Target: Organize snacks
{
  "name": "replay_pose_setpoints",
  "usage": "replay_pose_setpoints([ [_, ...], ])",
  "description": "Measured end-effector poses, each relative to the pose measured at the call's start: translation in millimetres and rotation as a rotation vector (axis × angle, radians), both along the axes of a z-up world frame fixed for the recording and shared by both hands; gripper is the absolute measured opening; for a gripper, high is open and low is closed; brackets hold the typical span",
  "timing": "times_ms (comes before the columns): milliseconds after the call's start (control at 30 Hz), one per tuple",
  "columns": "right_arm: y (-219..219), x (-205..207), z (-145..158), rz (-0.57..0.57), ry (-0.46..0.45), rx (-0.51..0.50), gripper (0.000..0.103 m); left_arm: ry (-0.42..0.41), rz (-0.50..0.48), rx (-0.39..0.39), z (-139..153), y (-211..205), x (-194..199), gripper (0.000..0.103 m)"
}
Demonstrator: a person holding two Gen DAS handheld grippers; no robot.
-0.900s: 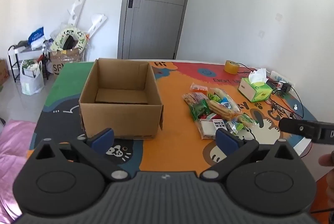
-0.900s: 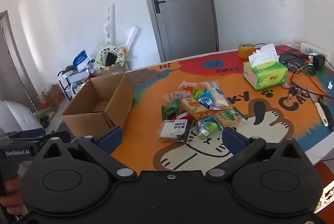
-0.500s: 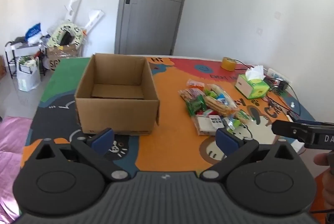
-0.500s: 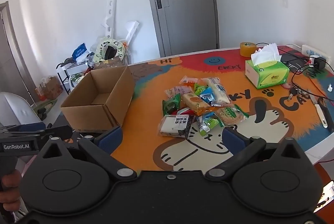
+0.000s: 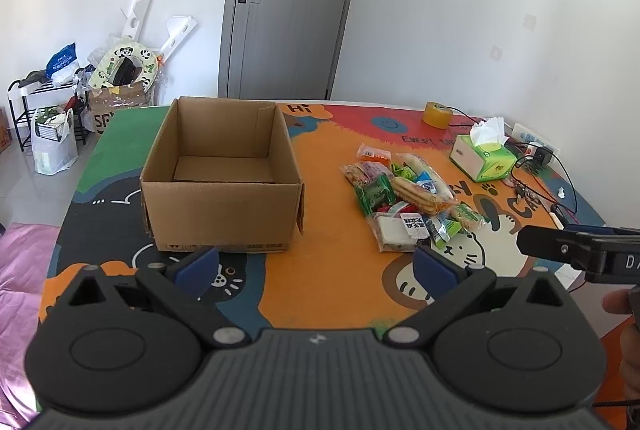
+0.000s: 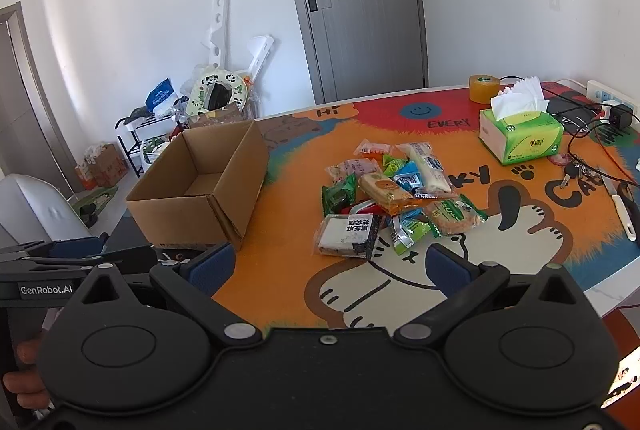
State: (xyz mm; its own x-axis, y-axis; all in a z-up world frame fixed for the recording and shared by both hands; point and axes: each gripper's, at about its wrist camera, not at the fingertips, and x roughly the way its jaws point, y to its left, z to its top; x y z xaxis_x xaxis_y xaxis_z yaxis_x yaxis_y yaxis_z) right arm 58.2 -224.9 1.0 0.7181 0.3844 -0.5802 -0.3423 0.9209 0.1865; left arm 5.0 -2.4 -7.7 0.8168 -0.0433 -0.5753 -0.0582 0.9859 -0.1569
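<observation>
Orange-and-red cartoon mat covers the surface point(image 5: 328, 270), and everything for this job sits on it. Largest item: cardboard box point(image 5: 222, 185), flaps open, upright, on the left half. Interior checked from both views: bare cardboard floor, nothing in it. Judgement: sorting has not begun; I am at the approach step, before any first pick.

Snack pile point(image 6: 394, 197) lies to the right of the box, well apart from it, roughly mid-surface. Packets overlap one another, so the ones underneath are not free. Nearest to me: a flat white packet with a black label point(image 6: 348, 234), at the pile's edge, with a small green packet just beside it. A long biscuit pack point(image 6: 384, 191) rides on top of the heap.

Green tissue box point(image 6: 520, 137) and a tape roll point(image 6: 484, 87) stand beyond the pile, with cables at the far right; not part of the task, I judge.

My left tool point(image 5: 316, 266) is spread fully wide, nothing between its pads, hovering short of the box. My right tool point(image 6: 330, 266) is likewise fully spread and empty, aimed at the near edge of the pile.

Next move, as I judge it: lower the right tool onto the white packet, close on it, carry it into the box.
</observation>
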Motion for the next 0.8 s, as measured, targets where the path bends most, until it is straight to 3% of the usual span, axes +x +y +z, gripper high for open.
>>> replay_pose_setpoints([
  [533, 0.1, 1.4, 0.0, 0.000, -0.007, 0.001, 0.103, 0.000, -0.006, 0.004, -0.1, -1.4, -0.9, 0.103],
  [800, -0.8, 1.3, -1.2, -0.011, -0.005, -0.001, 0.103, -0.046, 0.002, 0.003, 6.5, -1.1, -3.2, 0.103],
])
